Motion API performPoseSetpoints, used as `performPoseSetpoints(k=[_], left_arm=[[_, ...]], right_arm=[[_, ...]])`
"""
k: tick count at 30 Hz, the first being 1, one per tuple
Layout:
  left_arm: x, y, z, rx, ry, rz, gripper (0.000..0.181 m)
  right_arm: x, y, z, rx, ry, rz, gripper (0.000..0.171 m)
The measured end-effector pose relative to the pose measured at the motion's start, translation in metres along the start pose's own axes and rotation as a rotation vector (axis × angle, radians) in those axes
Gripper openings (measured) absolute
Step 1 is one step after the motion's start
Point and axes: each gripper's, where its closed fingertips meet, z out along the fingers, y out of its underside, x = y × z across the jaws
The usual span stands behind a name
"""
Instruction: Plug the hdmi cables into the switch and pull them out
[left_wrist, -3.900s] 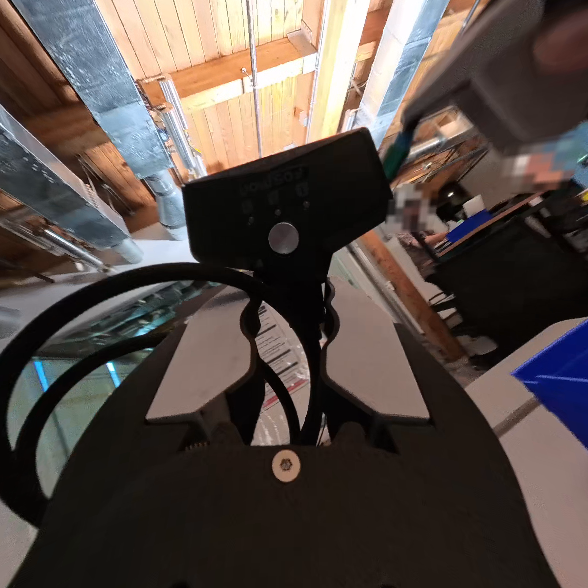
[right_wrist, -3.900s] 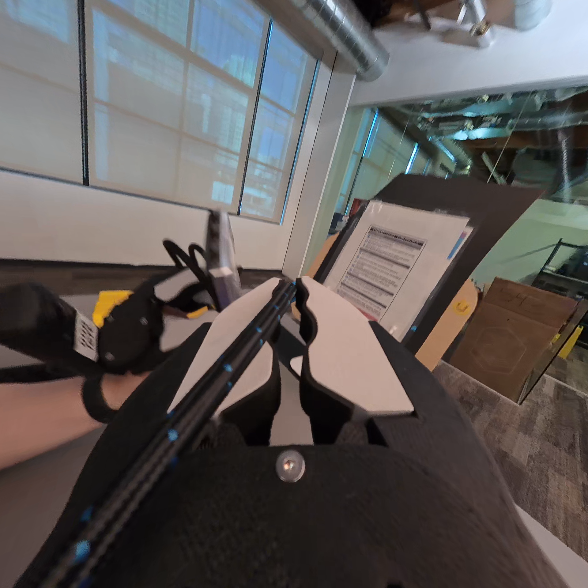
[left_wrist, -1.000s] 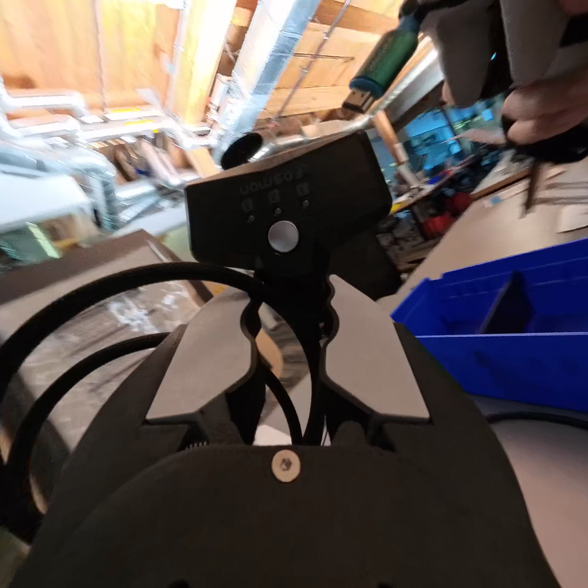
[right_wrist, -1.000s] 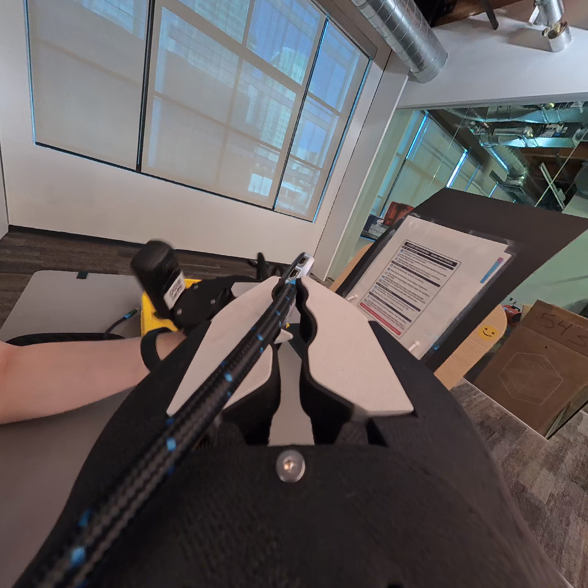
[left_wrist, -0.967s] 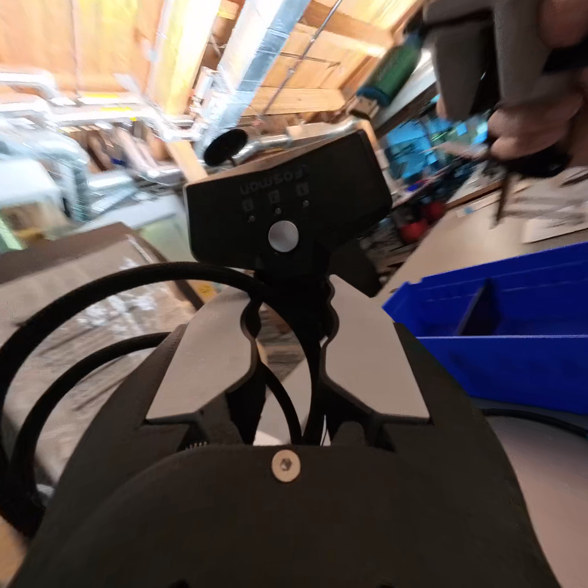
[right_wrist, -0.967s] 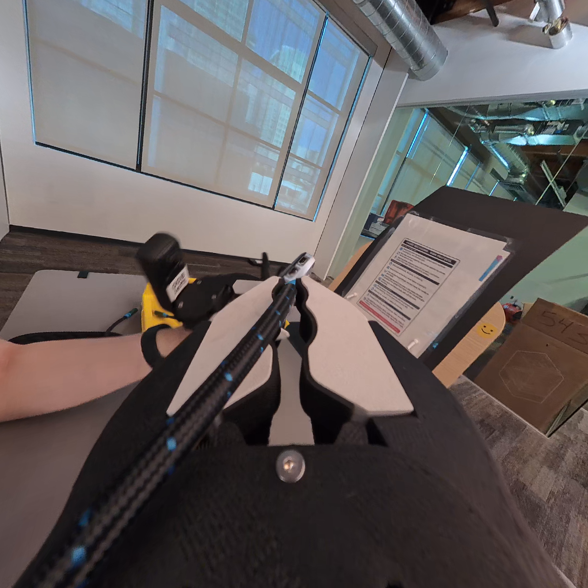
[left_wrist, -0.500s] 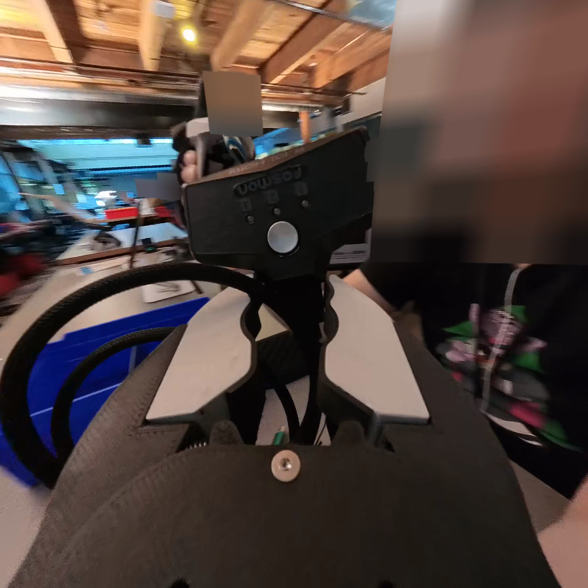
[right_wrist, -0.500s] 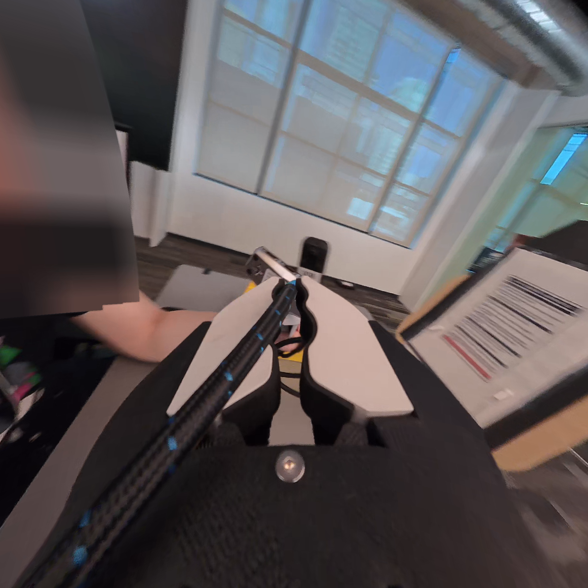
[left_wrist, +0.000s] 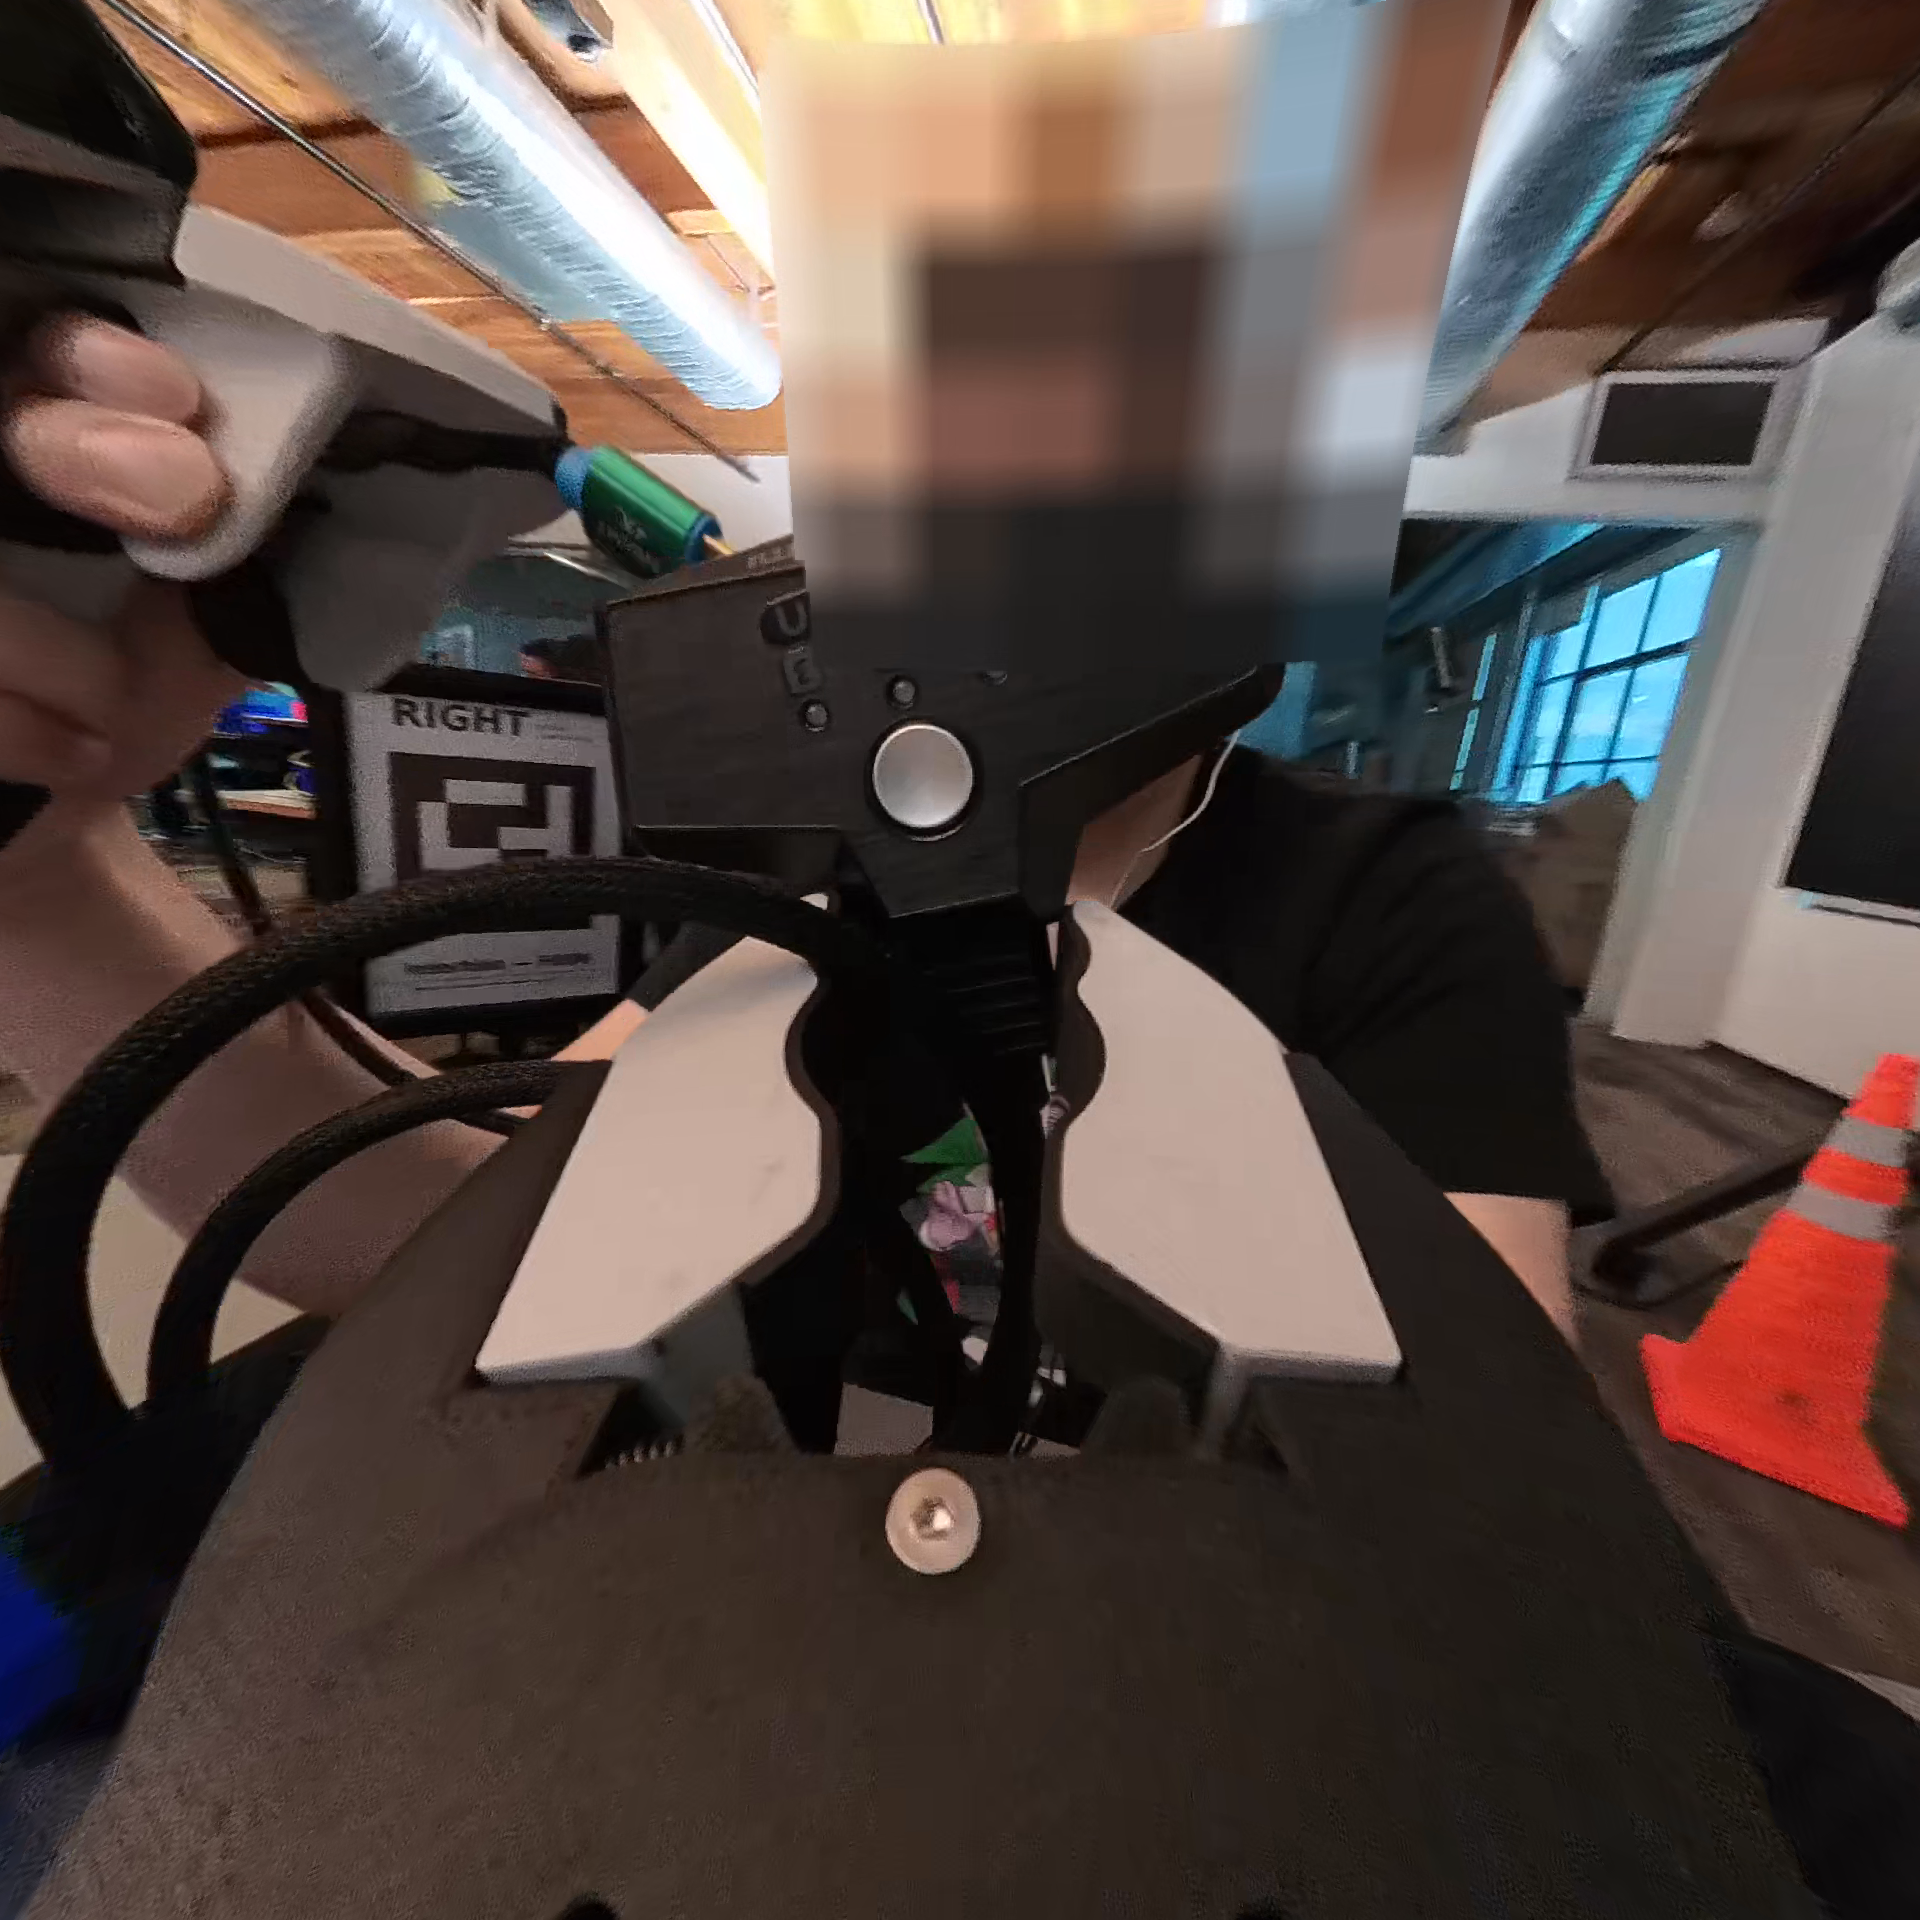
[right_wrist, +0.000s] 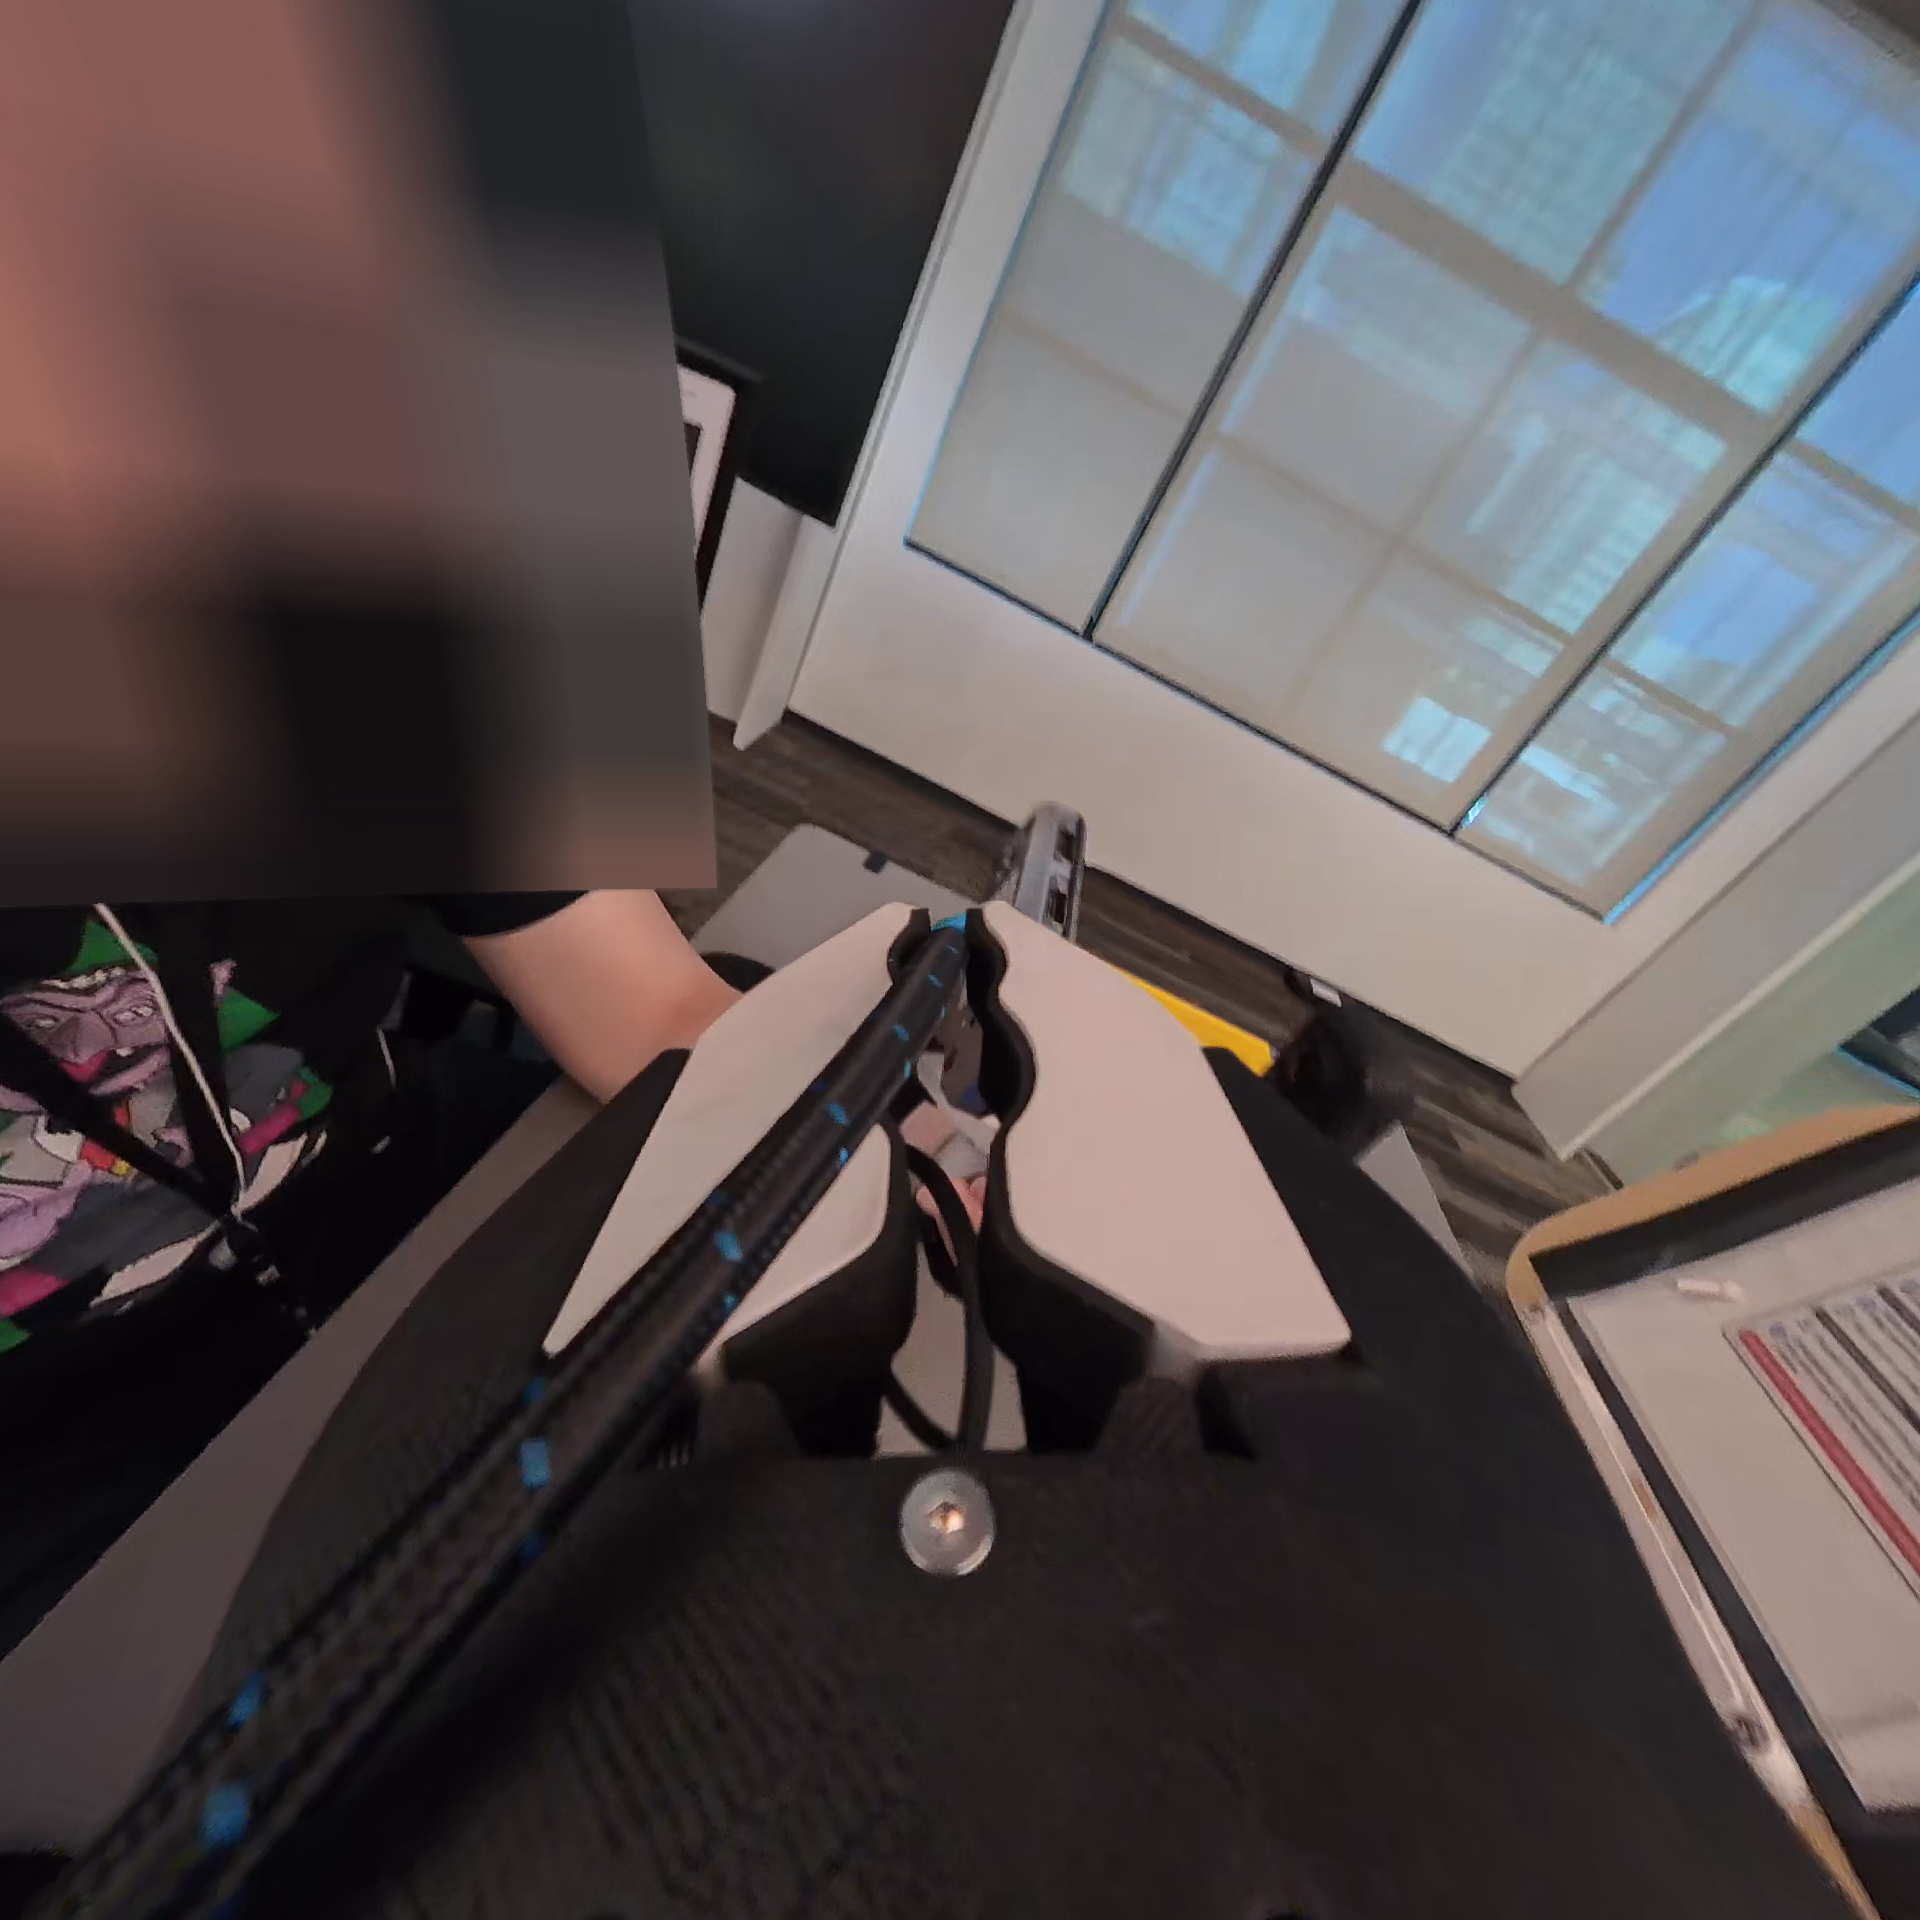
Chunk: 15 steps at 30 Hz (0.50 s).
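Observation:
My left gripper (left_wrist: 940, 940) is shut on the ribbed cable stub of the black HDMI switch (left_wrist: 831, 738), held up in the air with its round silver button facing me. A black braided cable (left_wrist: 343, 956) loops off to its left. My right gripper (right_wrist: 943, 925) is shut on a black HDMI cable with blue flecks (right_wrist: 727, 1216); the switch's port edge (right_wrist: 1049, 862) shows just beyond its fingertips. In the left wrist view the right gripper (left_wrist: 416, 436) comes in from the upper left, and its green plug (left_wrist: 634, 514) points at the switch's top edge.
A person in a black printed shirt (left_wrist: 1351, 987) sits right behind the switch. An orange traffic cone (left_wrist: 1808, 1299) stands on the floor at right. A grey table (right_wrist: 810, 883), a window wall (right_wrist: 1455, 416) and a board with a printed sheet (right_wrist: 1818, 1403) show in the right wrist view. Across from one pair of fingers to the other is roughly 11 centimetres.
Both grippers have swung round towards the person. The green plug has come from above down close to the switch's top edge. Both grips are unchanged.

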Motion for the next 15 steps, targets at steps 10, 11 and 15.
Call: performPoseSetpoints(k=[10,11,15], left_arm=[[0.015,0.013,0.016,-0.026,0.279,-0.203,0.036],[0.015,0.012,0.017,-0.015,0.301,-0.208,0.036],[0.019,0.01,0.017,0.007,0.362,-0.24,0.036]], right_arm=[[-0.017,-0.01,0.004,0.027,-0.034,-0.132,0.008],[-0.018,-0.011,0.005,0.032,-0.034,-0.146,0.008],[-0.022,-0.013,0.007,0.031,-0.015,-0.183,0.008]])
